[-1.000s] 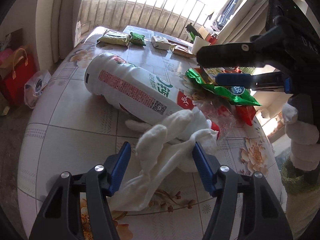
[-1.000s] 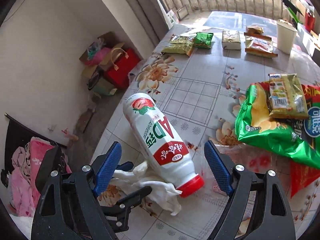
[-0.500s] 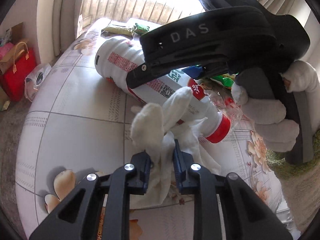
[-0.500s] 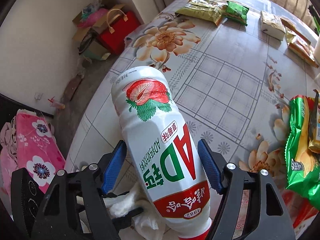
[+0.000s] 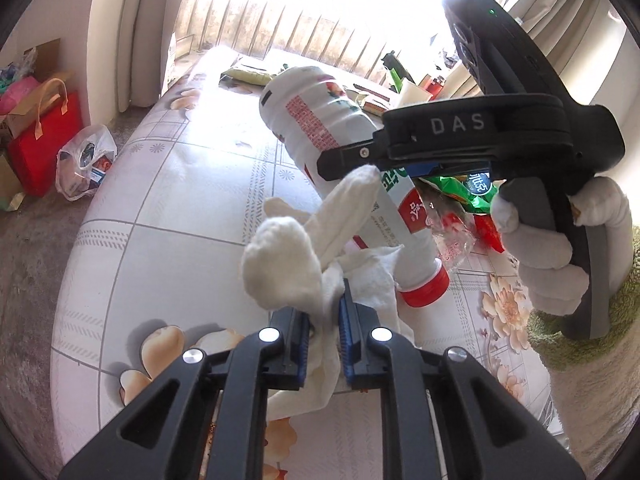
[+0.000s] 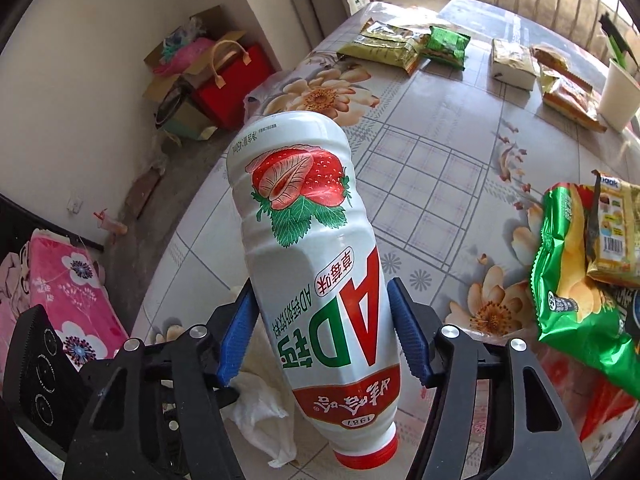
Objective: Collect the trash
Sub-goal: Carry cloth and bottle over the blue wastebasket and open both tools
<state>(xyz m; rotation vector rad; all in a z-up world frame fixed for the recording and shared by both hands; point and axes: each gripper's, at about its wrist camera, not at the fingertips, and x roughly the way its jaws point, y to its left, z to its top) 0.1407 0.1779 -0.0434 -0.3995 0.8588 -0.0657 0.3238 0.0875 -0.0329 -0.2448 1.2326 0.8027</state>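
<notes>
A white milk-drink bottle [image 6: 312, 240] with a strawberry label and red cap lies tilted, cap end low, base raised off the flowered table [image 6: 440, 160]. My right gripper [image 6: 324, 320] straddles its lower body. Its jaws are closing, and both blue pads touch the bottle's sides. In the left wrist view the same bottle [image 5: 320, 120] rises behind a crumpled white tissue [image 5: 288, 264]. My left gripper [image 5: 324, 312] pinches that tissue between its pads, jaws still closing. The tissue [image 6: 256, 416] also shows beside the cap. A white-gloved hand [image 5: 536, 256] holds the right gripper.
A green snack bag [image 6: 568, 288] and a yellow packet [image 6: 612, 240] lie to the right of the bottle. Several packets [image 6: 392, 44], a white box [image 6: 514, 64] and a paper cup [image 6: 620, 96] sit at the far end. A red bag [image 6: 232, 84] stands on the floor left.
My left jaws closed from wide apart onto the tissue. My right gripper came down over the bottle and narrowed around it, and the bottle's base tilted up off the table.
</notes>
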